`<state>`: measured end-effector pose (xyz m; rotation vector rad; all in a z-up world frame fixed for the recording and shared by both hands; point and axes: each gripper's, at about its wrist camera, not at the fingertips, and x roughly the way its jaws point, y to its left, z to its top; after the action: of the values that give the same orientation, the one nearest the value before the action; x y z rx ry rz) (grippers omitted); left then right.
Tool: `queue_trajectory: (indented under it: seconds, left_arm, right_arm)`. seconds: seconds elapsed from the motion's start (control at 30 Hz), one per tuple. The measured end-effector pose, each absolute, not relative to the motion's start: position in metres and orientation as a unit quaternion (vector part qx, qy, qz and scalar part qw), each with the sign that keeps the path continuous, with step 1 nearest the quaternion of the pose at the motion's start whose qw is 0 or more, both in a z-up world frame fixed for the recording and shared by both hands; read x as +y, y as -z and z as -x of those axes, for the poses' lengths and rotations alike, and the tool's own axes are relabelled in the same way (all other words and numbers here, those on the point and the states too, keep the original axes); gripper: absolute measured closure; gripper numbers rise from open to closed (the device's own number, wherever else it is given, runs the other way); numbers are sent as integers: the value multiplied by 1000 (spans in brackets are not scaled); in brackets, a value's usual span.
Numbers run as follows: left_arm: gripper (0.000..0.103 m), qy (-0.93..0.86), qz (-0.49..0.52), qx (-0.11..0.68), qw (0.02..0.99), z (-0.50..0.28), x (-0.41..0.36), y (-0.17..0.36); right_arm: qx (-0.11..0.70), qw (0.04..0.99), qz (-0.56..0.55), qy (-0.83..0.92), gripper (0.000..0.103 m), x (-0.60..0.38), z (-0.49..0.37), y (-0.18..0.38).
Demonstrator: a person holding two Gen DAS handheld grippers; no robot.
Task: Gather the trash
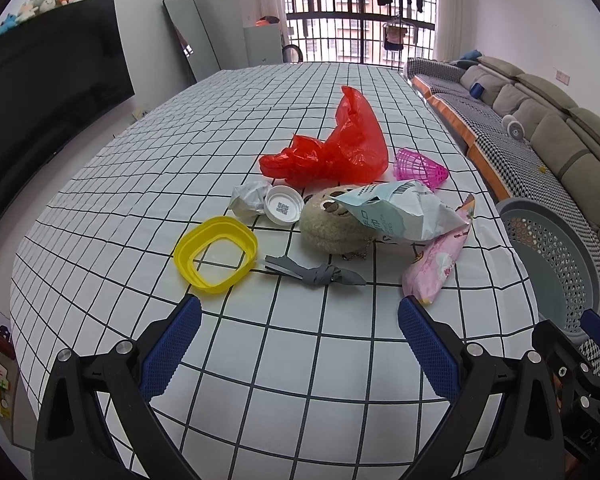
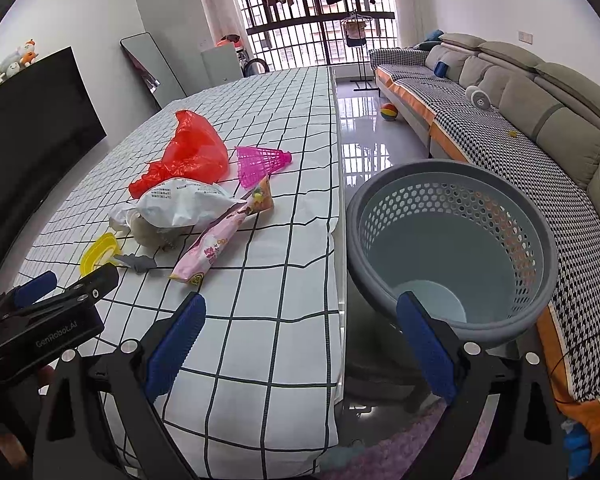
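Hovering over the checked table (image 1: 148, 216), both claws stood wide apart and empty.
Ahead of the left claw (image 1: 300, 312) lay a yellow ring (image 1: 184, 258), grey knotted strip (image 1: 320, 274) and pink wrapper (image 1: 432, 266), all untouched; the right claw (image 2: 300, 308) straddled the table edge, with the grey basket (image 2: 548, 240) just beside it.

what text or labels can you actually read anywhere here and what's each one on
"GenRobot.AI": on the black body of the left gripper, seen in the right wrist view.
QR code, no readable words: white cap.
Barcode and print, too blurred to read: white pouch.
Coloured characters, not legible: pink wrapper.
Partial white letters, too cut off to read: right gripper, left wrist view.
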<state>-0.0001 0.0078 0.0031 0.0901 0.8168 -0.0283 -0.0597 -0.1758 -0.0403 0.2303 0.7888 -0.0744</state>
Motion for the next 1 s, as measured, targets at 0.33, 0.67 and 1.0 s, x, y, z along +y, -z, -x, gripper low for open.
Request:
queue_trajectory:
  seconds: [0.33, 0.67, 1.0]
  left_arm:
    - [6, -17, -22, 398, 917, -11, 40, -1]
    - [6, -54, -7, 398, 916, -19, 76, 4]
    - [6, -52, 7, 407, 912, -24, 84, 12]
  right_arm:
    - [398, 912, -99, 3, 11, -162, 29, 39]
    - [430, 900, -63, -24, 11, -123, -21, 48]
    - [462, 887, -13, 7, 11, -106, -44, 70]
